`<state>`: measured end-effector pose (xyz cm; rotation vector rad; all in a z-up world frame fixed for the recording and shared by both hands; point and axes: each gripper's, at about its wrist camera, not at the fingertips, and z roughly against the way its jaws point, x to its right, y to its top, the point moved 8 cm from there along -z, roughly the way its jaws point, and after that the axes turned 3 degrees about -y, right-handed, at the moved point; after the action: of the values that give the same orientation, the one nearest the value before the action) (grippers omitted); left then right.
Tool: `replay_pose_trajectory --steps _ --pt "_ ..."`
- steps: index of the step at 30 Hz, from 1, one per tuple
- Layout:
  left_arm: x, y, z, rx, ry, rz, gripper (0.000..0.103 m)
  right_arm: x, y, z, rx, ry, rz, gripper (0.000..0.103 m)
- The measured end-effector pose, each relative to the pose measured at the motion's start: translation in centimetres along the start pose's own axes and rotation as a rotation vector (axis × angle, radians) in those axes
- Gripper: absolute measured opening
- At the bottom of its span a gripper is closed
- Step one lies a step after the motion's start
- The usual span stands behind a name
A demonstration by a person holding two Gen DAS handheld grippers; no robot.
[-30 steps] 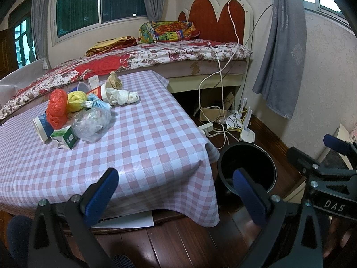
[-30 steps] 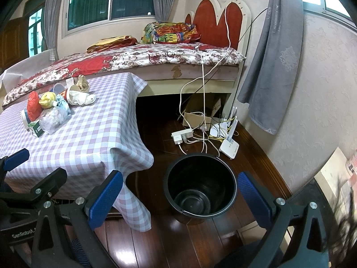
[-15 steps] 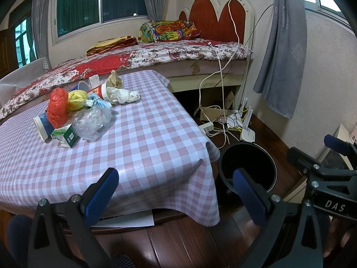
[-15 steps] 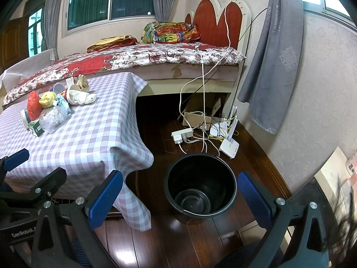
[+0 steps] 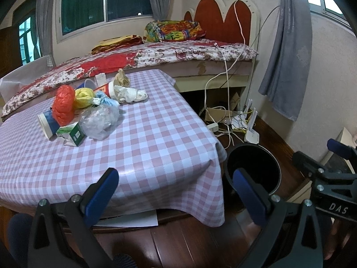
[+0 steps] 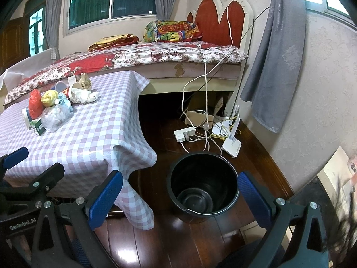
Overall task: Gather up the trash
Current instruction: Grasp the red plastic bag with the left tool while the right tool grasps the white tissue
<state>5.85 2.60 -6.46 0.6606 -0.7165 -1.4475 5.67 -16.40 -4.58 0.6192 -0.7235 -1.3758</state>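
Two wrist fisheyes, both facing the bed from the near end of the checkered table

The left wrist cam is sitting low at the near edge of the checkered table (image 5: 138, 147), looking across it toward the bed (image 5: 178, 53), with the black bucket (image 5: 252, 167) off the table's right corner and partly cut off by a finger. The right wrist cam is hanging further right of the table (image 6: 84, 138) and higher, looking down into the bucket (image 6: 203, 189) on the floor. Both are catching the table, the trash pile (image 5: 89, 109) on its far left part, the bucket, the bed, and each other's gripper at the frame edge.
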Motion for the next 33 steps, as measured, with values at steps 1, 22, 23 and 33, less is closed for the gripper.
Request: replay_pose_trajectory --steps 1,22,23,33 --pt "-0.2 0.2 0.1 0.005 0.006 0.003 0.103 -0.1 0.1 -0.1 -0.001 0.007 -0.001 0.103" --pt "-18.5 3.0 -0.7 0.053 0.181 0.264 0.093 -14.6 5.4 -3.9 0.054 0.364 0.216 0.103" --pt "-19.1 3.2 -1.0 0.054 0.177 0.274 0.089 -15.6 5.8 -4.0 0.064 0.389 0.220 0.103" --pt "-21.7 5.0 -2.2 0.088 0.189 0.285 0.088 -23.5 9.4 -8.5 0.062 0.457 0.240 0.092"
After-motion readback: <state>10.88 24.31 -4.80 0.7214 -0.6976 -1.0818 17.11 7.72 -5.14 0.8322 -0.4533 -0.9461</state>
